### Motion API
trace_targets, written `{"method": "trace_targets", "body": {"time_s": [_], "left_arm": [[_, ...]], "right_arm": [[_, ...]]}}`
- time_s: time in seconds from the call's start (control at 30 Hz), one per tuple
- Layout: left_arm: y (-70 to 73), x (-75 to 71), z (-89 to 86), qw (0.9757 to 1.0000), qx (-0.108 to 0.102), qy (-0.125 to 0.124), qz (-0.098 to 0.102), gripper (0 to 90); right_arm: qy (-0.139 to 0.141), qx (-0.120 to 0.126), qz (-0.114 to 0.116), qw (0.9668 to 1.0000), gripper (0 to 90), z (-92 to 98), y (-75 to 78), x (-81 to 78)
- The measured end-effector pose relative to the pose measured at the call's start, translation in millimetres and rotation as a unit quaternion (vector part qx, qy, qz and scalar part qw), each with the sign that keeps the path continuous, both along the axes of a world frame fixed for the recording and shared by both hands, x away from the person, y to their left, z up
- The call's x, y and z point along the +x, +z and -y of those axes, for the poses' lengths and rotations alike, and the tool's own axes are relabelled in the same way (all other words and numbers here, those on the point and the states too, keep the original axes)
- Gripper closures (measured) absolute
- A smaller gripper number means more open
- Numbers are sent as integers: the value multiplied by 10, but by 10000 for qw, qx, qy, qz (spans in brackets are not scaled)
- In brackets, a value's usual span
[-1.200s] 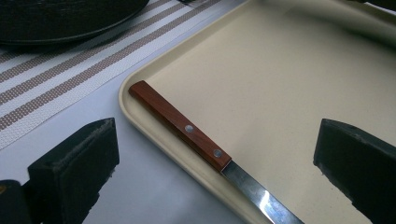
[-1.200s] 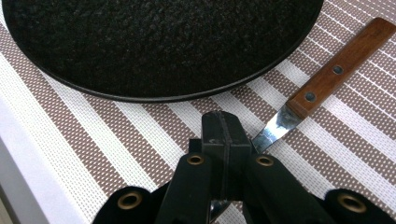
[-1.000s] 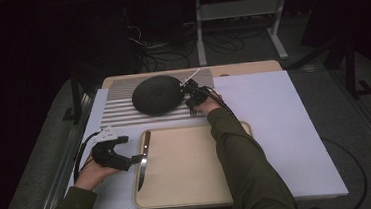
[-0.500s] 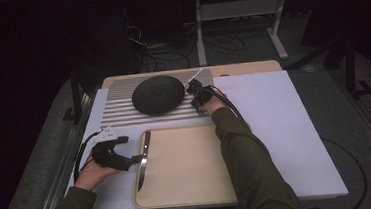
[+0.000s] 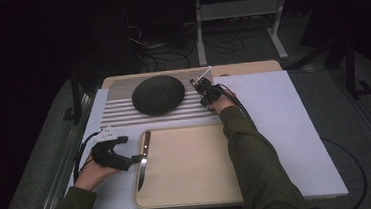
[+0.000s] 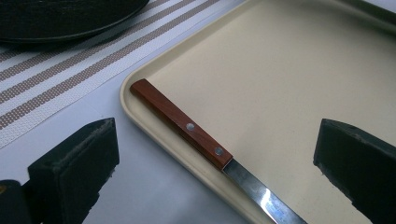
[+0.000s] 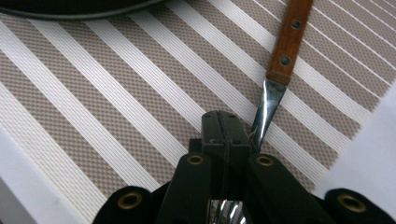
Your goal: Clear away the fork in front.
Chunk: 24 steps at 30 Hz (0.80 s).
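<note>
1. Left gripper [image 5: 136,160]: it is at the near left of the bench [image 5: 251,67], low over the left rim of the tray. Its fingers [image 6: 74,163] stand wide apart, one on each side of the knife handle, and neither pad touches it.
2. Table knife with a red-brown riveted wooden handle and a steel blade [image 5: 143,160]: it lies along the left edge of the tray, handle toward the far side and blade toward the near side. In the left gripper view, the knife [image 6: 182,123] rests partly on the raised rim.
3. Cream rectangular plastic tray [image 5: 190,184]: it sits at the near centre of the bench, on a white sheet [image 5: 285,126].
4. Right gripper [image 5: 199,85]: it is at the far centre, over the right end of the placemat. Its fingers [image 7: 212,135] are closed tight on the metal neck of a steel utensil with a brown wooden handle [image 7: 287,42].
5. Steel utensil with a brown wooden handle: its handle [image 5: 204,74] points away from the fingers toward the far right, low over the placemat. Whether it touches the placemat cannot be told.
6. Beige-and-white striped woven placemat [image 5: 123,109]: it lies beyond the tray.
7. Dark round textured dome-shaped object [image 5: 158,94]: it rests on the placemat, just left of the right gripper.
</note>
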State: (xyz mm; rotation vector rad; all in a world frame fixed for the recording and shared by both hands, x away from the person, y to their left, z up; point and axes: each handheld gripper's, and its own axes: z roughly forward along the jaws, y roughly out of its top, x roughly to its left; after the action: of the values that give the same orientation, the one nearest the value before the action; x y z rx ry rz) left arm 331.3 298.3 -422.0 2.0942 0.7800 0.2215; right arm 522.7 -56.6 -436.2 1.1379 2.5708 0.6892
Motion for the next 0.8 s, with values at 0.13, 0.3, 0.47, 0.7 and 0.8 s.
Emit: {"method": "trace_targets", "body": {"time_s": [0.13,0.3,0.47,0.7,0.8], "left_arm": [[1,-1,-3,10000,-1,10,2,0],[-1,-1,4,10000,4,-2,0,0],[-2,2,3,10000,4,-2,-3,0],[-3,1,20,10000,17,-21,-9,0],[-7,1,25,10000,19,-21,-6,0]], "right_arm": [[-65,23,-35,10000,888,68,-3,-3],[-76,42,-34,10000,888,92,-3,-13],[-90,366,5,9993,873,151,71,-31],[-176,665,-4,9976,757,278,250,-60],[-229,668,-33,9975,699,319,286,-54]]}}
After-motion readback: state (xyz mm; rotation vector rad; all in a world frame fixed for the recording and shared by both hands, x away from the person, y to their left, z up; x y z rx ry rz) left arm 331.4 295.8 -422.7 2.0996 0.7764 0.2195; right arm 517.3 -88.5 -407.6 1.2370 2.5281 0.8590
